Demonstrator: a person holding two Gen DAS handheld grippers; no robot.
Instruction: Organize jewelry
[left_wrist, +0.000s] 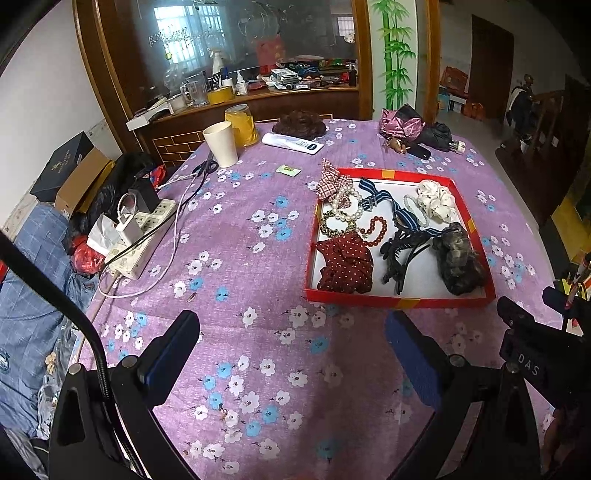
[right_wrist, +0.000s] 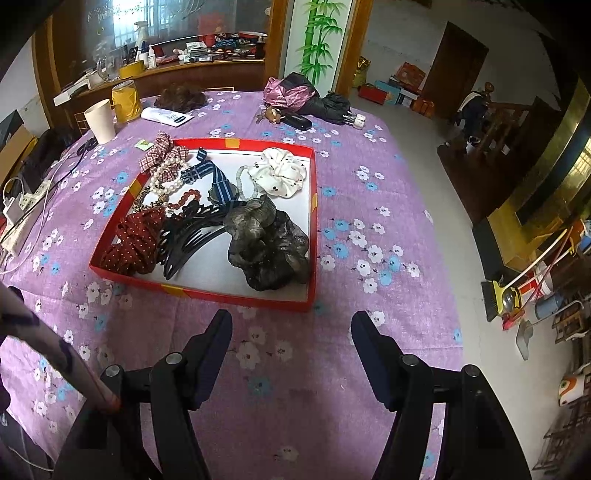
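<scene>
A red tray (left_wrist: 397, 303) (right_wrist: 207, 293) with a white floor sits on the purple flowered tablecloth. In it lie a pearl necklace (left_wrist: 347, 206) (right_wrist: 166, 177), a red bead bracelet (left_wrist: 376, 230) (right_wrist: 184, 197), a dark red dotted scrunchie (left_wrist: 345, 264) (right_wrist: 133, 240), black hair combs (left_wrist: 400, 254) (right_wrist: 188, 236), a striped blue ribbon (left_wrist: 391, 203) (right_wrist: 214, 181), a white scrunchie (left_wrist: 436, 201) (right_wrist: 280, 171) and a grey-brown scrunchie (left_wrist: 458, 258) (right_wrist: 269, 247). My left gripper (left_wrist: 291, 332) is open and empty, left of and nearer than the tray. My right gripper (right_wrist: 291, 332) is open and empty just in front of it.
At the table's far side stand a white cup (left_wrist: 221, 144), a yellow jar (left_wrist: 242, 125), a remote (left_wrist: 291, 143), folded umbrellas (left_wrist: 417, 129) and a wig (left_wrist: 299, 125). A power strip (left_wrist: 142, 236) with cables and scissors (left_wrist: 205, 168) lie at the left edge.
</scene>
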